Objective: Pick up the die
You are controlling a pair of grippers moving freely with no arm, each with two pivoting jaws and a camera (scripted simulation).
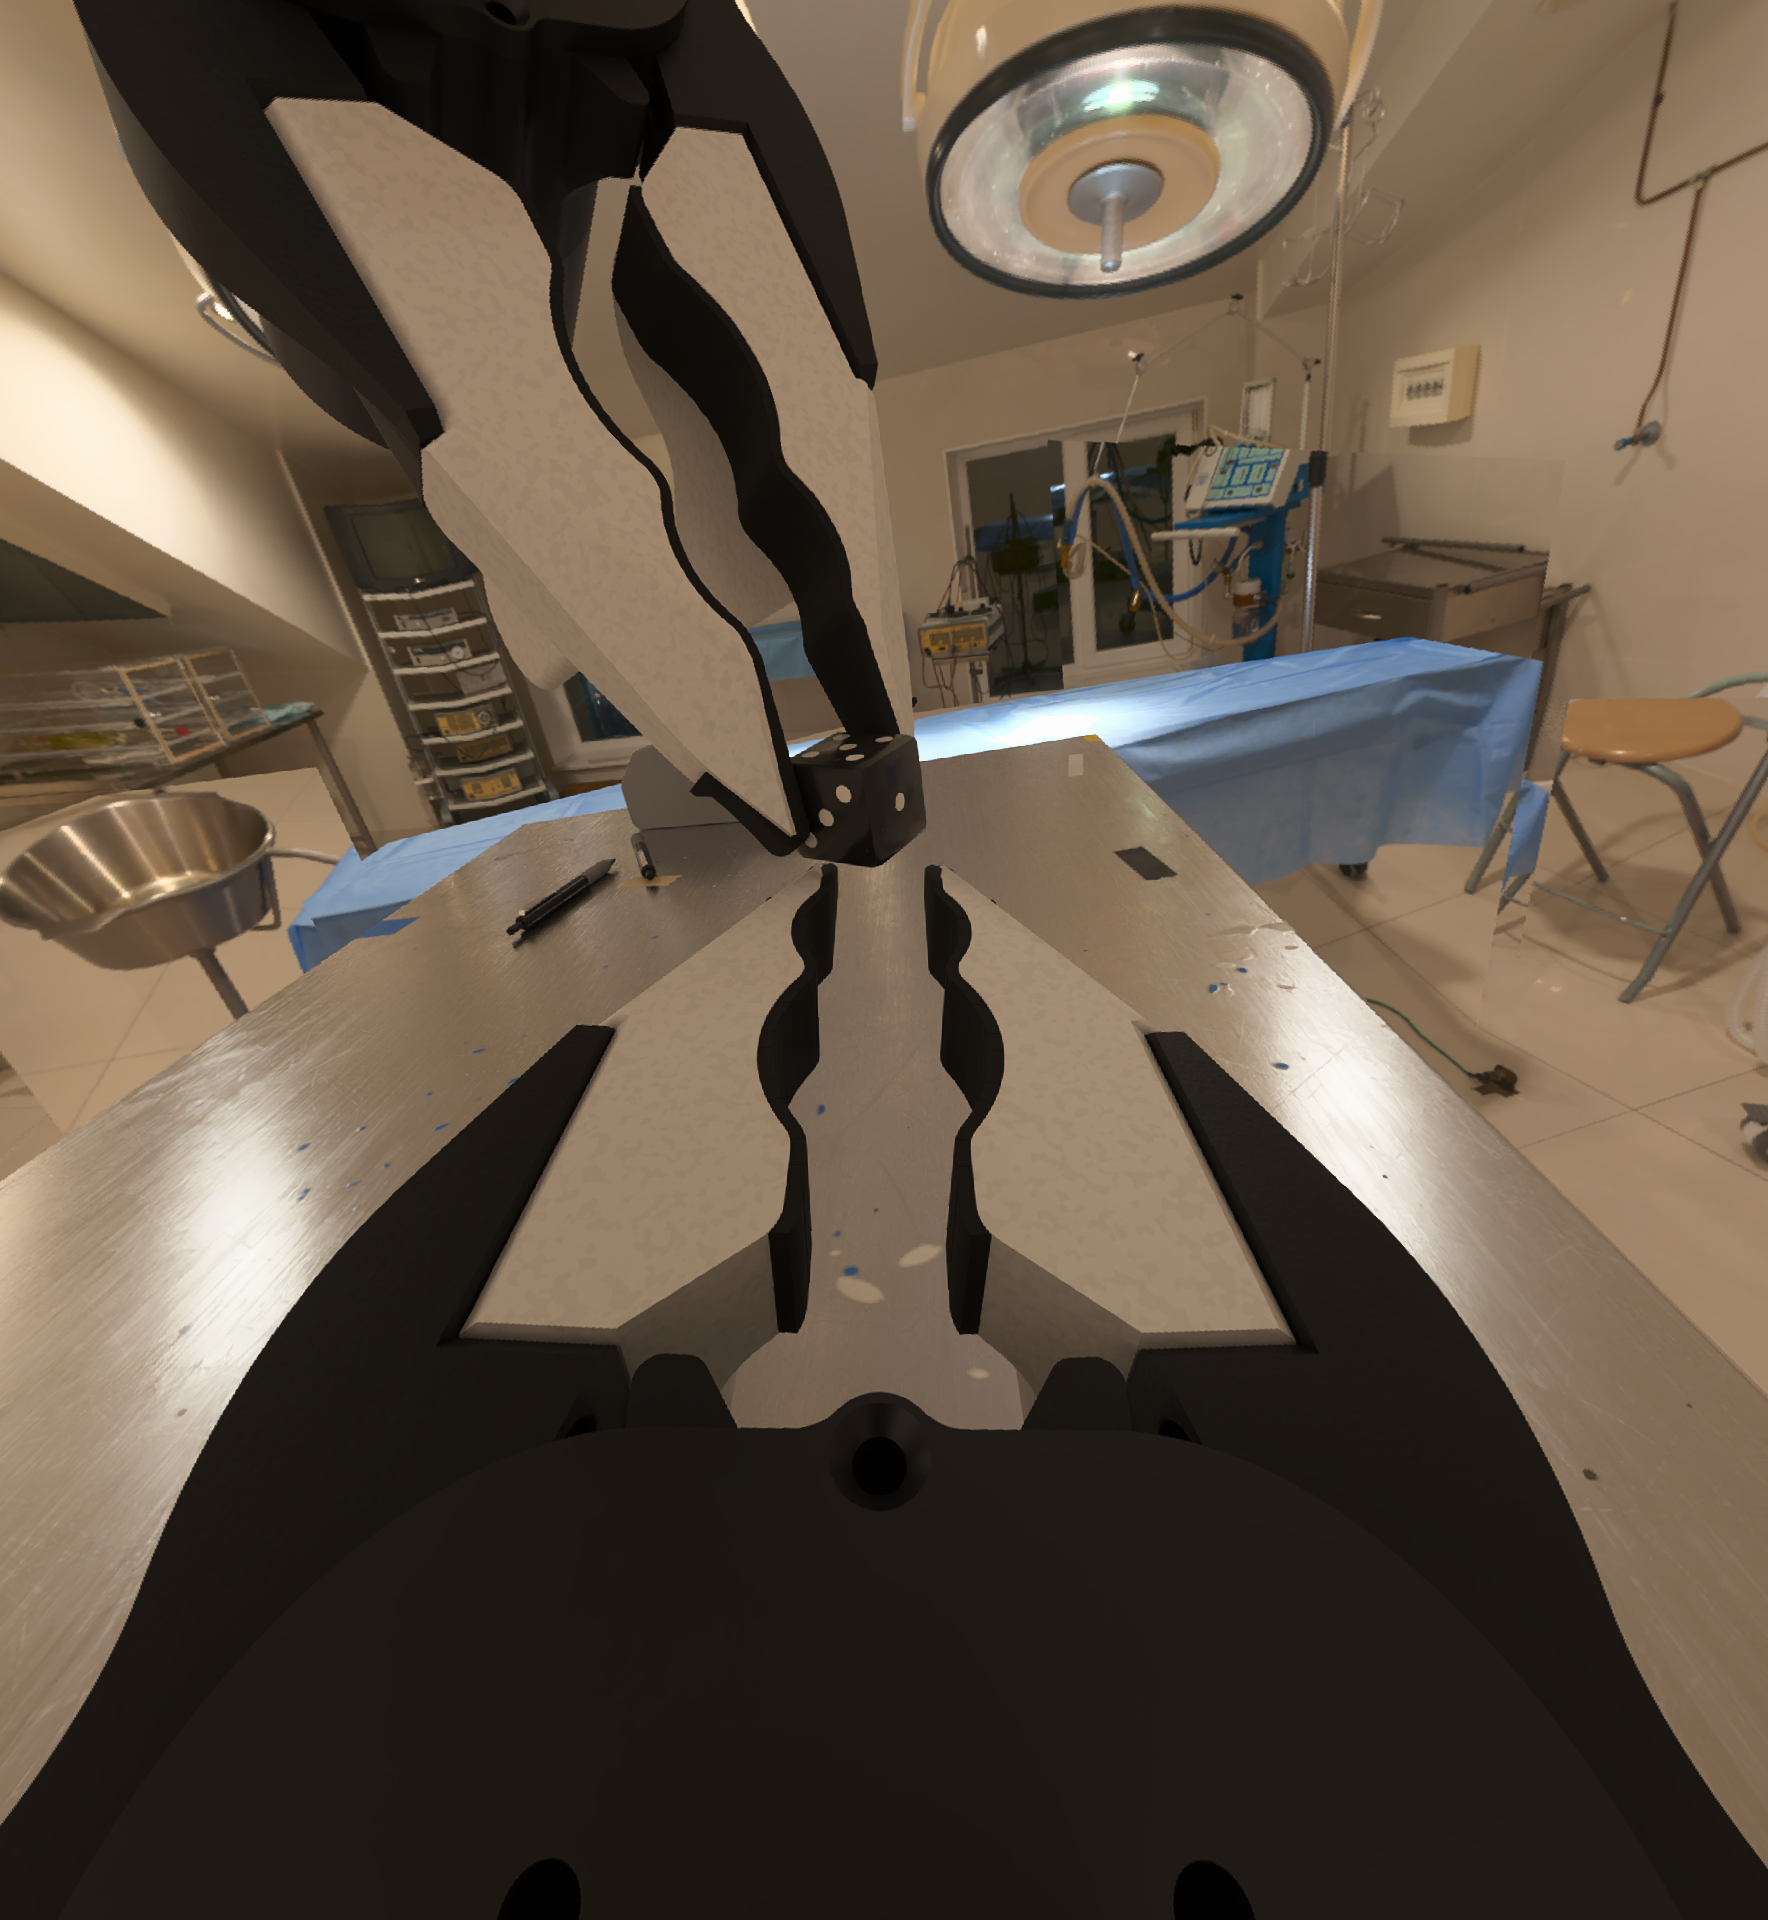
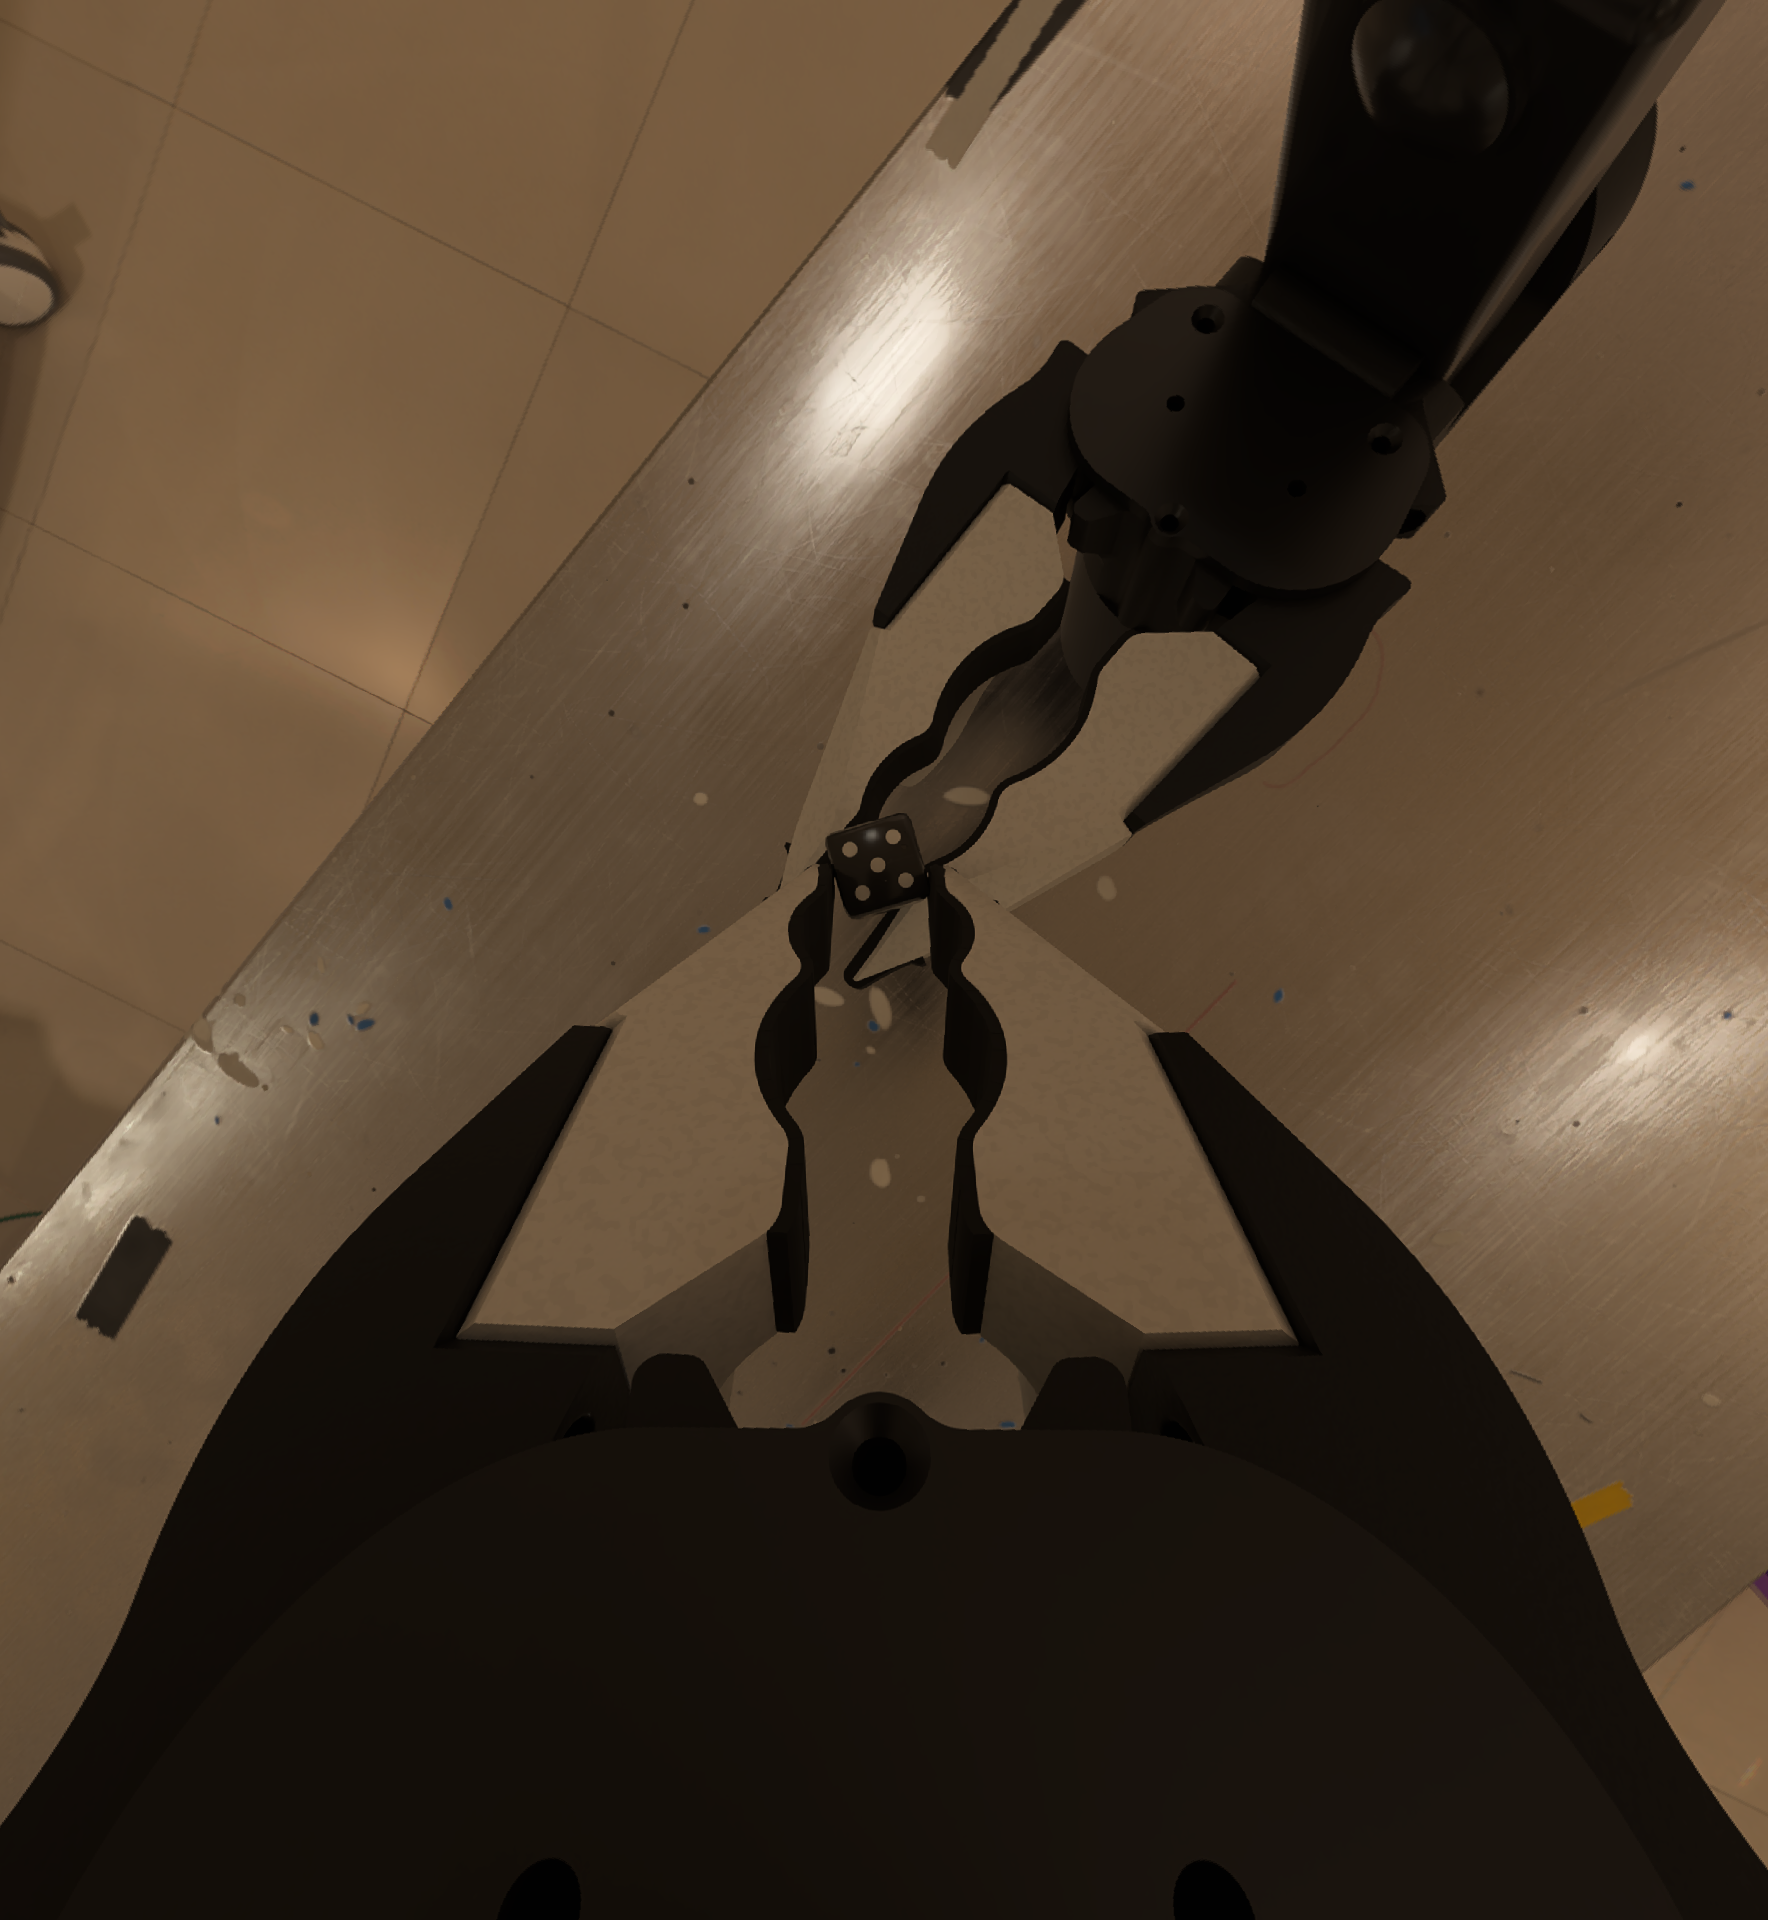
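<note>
The die [image 1: 859,798] is black with white pips. My right gripper [image 1: 838,792] comes down from the upper left and is shut on the die, just over the steel table [image 1: 236,1195]. In the right wrist view the die [image 2: 875,864] sits between my right gripper's [image 2: 877,881] tips, several pips facing the camera. My left gripper [image 1: 880,873] lies low over the table, its fingers a narrow gap apart and empty, tips just short of the die. It also shows in the right wrist view [image 2: 911,836], reaching in from the upper right to the die. I cannot tell whether the die touches the table.
A black pen [image 1: 560,896] and a grey box [image 1: 662,800] lie on the table's far left. A black tape patch [image 1: 1142,862] is at the far right. Beyond the table stand a steel bowl on a stand [image 1: 137,868], a blue-draped table [image 1: 1275,727] and a stool [image 1: 1649,727].
</note>
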